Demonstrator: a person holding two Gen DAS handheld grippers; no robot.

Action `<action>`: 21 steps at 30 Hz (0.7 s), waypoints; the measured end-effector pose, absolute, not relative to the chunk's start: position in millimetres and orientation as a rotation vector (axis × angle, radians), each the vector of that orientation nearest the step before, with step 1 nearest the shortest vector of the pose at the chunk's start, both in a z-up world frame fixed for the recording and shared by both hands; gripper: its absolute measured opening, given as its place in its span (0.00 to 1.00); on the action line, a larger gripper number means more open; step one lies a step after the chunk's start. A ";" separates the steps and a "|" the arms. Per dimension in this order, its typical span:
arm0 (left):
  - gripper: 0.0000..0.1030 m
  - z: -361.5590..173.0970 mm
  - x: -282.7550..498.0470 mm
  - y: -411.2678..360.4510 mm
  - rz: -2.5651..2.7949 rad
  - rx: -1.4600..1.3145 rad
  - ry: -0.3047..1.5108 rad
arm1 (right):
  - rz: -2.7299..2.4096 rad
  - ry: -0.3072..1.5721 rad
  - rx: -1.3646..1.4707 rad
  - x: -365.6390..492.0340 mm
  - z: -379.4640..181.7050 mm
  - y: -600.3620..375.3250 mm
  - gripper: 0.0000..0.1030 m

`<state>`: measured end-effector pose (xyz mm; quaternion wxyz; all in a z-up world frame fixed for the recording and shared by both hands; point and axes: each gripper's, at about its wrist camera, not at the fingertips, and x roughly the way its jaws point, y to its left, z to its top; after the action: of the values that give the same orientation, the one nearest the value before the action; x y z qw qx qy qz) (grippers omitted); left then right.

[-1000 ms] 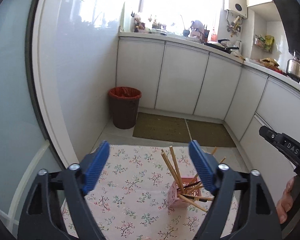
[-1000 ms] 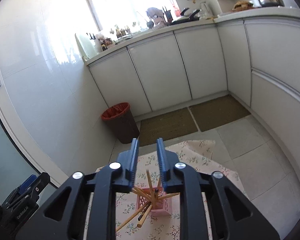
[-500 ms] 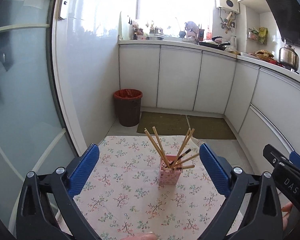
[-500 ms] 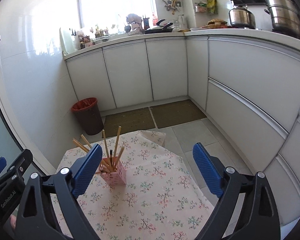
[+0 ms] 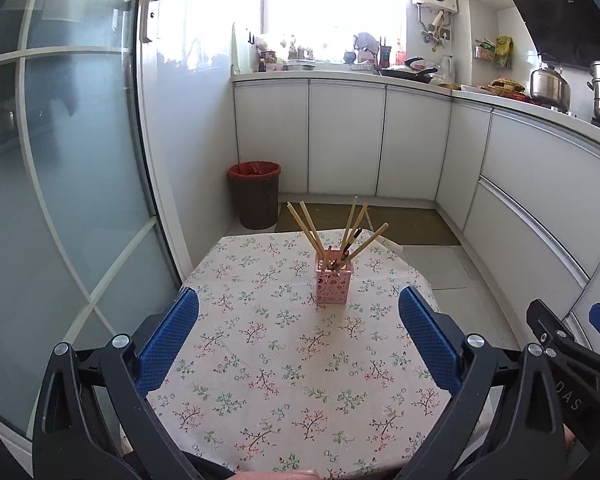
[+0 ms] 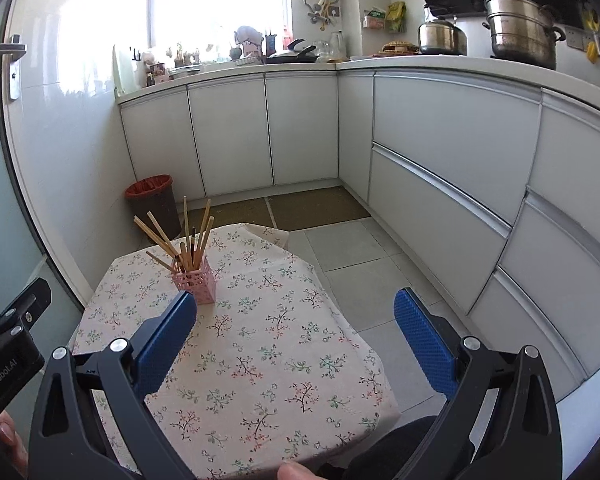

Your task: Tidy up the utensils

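Both your grippers, left gripper [image 5: 299,322] and right gripper [image 6: 295,325], have pulled back from the pink holder [image 5: 334,281], fingers spread and empty. The right one's have just been opening; the chopsticks [image 5: 342,236] all stand inside, so the sorting looks finished.

Small table under a floral tablecloth [image 5: 284,360] (pink lattice holder [image 5: 334,282] of chopsticks [image 5: 312,232] atop).

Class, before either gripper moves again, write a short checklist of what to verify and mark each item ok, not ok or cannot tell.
1. Left gripper open, nothing between the pads: ok.
2. Right gripper open after its jaws have just been opening, nothing between them: ok.
3. Pink holder upright on the tablecloth: ok.
4. Chopsticks all in the holder: ok.
5. No loose utensils on the cloth: ok.
6. Chopsticks paired evenly: cannot tell.
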<state>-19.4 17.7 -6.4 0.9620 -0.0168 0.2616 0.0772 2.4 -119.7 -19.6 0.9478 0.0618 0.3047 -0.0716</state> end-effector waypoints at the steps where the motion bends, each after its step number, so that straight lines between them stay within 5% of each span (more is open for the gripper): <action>1: 0.93 -6.0 -23.6 16.9 0.153 -0.033 0.529 | -0.145 0.618 0.135 -1.2 -18.9 -121.4 0.94; 21: 0.93 1.0 -44.1 12.9 0.171 -0.014 0.502 | -0.132 0.601 0.153 -22.2 -9.2 -127.4 0.94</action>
<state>-44.1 12.9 1.0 0.9651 -0.0069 0.2479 0.0845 -22.2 -127.4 -9.2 0.9502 0.0754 0.2953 -0.0651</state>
